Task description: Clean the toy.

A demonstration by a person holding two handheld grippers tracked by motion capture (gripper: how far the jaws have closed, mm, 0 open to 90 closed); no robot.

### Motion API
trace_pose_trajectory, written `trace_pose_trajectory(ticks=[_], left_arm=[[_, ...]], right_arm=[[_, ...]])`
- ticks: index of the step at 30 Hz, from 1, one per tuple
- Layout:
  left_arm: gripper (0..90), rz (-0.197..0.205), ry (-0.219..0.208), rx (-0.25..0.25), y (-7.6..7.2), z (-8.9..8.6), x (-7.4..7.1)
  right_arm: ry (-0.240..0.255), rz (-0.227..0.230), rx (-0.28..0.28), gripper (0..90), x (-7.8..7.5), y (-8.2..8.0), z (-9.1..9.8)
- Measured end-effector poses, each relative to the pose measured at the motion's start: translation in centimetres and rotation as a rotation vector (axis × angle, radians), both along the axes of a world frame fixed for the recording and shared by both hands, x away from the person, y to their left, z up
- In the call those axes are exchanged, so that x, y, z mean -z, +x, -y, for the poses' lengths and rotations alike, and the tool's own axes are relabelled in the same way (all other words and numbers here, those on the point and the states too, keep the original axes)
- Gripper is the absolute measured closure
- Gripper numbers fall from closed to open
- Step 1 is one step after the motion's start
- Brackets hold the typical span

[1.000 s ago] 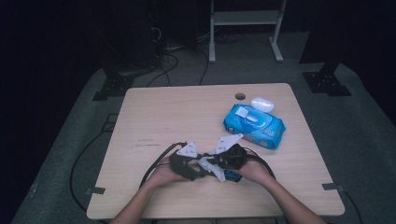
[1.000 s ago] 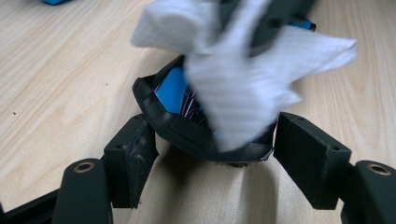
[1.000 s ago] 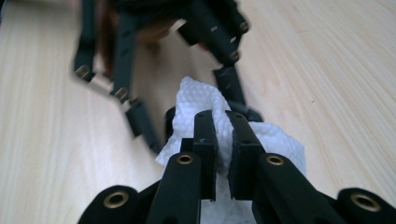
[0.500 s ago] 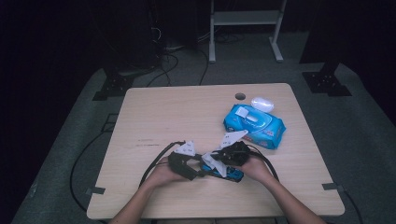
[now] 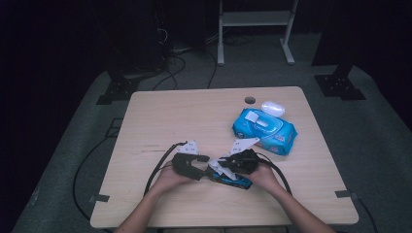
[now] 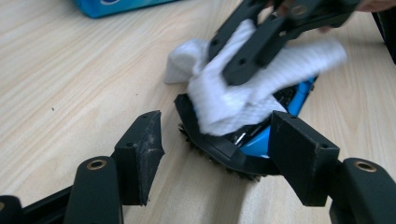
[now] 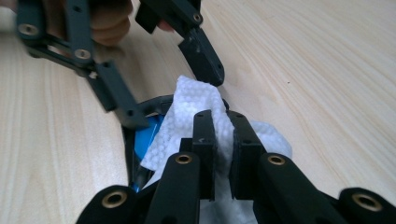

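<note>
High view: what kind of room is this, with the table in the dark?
Probably a recording studio or lab, not a home. The wooden table stands alone on grey carpet with black surroundings, black stand feet sit at its far corners, and cables trail over the floor behind it.

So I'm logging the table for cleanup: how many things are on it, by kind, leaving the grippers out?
Wipes pack: 1
White case: 1
Loose wipe: 1
Blue and black toy car: 1
Total: 4
</note>
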State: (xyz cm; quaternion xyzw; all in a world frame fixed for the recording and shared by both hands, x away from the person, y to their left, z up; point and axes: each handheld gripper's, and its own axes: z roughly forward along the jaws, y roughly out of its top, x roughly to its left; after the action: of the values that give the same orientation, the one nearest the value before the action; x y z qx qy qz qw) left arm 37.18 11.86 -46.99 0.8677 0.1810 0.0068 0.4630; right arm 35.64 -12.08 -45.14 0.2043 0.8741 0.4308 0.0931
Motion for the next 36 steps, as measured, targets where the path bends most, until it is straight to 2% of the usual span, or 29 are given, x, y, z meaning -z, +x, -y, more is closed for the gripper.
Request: trace_pose_trajectory(ticks=[6,14,17,19,23,26,31,36], left_arm=[[34.8,0.002,0.004,-0.007,0.0,0.2,0.1],[34.2,0.0,0.003,-0.006,0.1,0.2,0.1],[33.1,-0.012,-0.007,-0.007,0.2,0.3,0.2],[33.3,-0.022,-0.007,-0.012,0.2,0.3,0.3],[33.4,-0.026,-0.006,-0.019,0.2,0.2,0.3],[33.7,-0.039,-0.01,-0.021,0.3,0.2,0.5],[35.0,-0.045,-0.017,-0.011,0.2,0.4,0.5],[35.8,-0.051,-0.02,-0.017,0.3,0.4,0.6]], right_arm=[[-0.014,0.003,0.02,82.2,-0.1,-0.7,2.0],[-0.041,-0.001,0.061,82.3,0.5,-2.3,5.8],[-0.045,-0.006,0.073,82.4,0.5,-2.9,6.9],[-0.077,0.01,0.07,82.4,0.4,-3.2,7.1],[-0.095,0.015,0.064,82.4,0.4,-3.4,6.9],[-0.087,0.014,0.064,82.4,0.4,-3.1,6.5],[-0.035,0.012,0.057,82.4,0.6,-2.5,5.0],[-0.037,-0.013,0.054,82.4,0.6,-2.7,6.1]])
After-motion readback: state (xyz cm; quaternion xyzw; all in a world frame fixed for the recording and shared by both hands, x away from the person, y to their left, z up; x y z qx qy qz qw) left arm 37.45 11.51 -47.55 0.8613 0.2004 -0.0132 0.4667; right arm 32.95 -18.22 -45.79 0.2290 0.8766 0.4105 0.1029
